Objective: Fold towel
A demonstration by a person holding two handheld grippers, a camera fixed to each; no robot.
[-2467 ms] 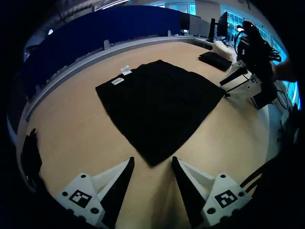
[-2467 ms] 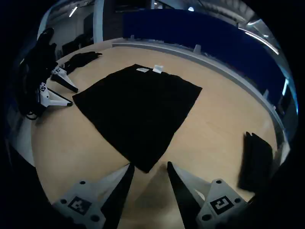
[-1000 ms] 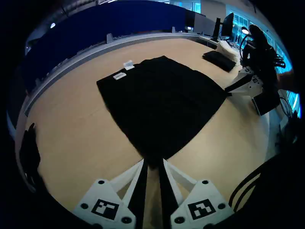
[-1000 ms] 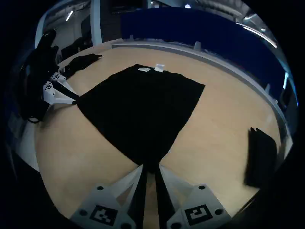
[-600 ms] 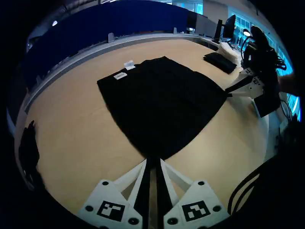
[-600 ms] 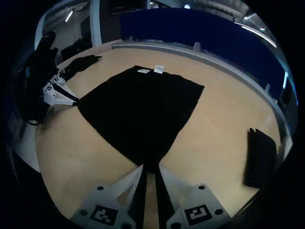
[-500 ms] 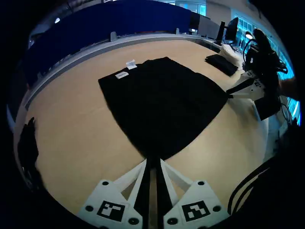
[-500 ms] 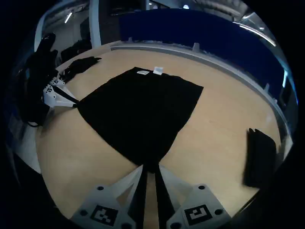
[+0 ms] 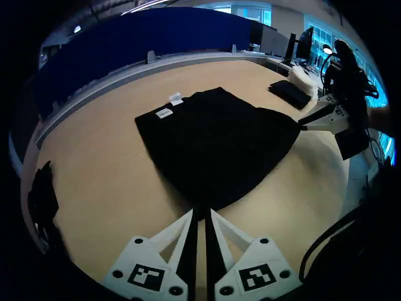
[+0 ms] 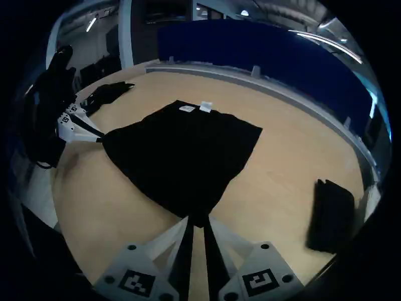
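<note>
One black towel (image 9: 215,140) lies spread on the desk (image 9: 100,150), with two white tags (image 9: 164,113) at one of its corners. The left tool (image 9: 200,213) has its fingers pressed together on the corner straight across from the tags, along the same side edge. The right tool (image 10: 197,220) pinches the corner diagonal to the tags. The edge between those two pinched corners is the near one, and the cloth stretches away from both tools toward the tagged edge. So the fold most likely turns on carrying the held edge forward over the cloth to meet the tagged edge, with both tools travelling parallel. The left tool is nearer the tags and can aim at them. Count: one towel, two tools, two tags, and two other dark cloths (image 9: 289,93), both lying on the desk well apart from the tags.
</note>
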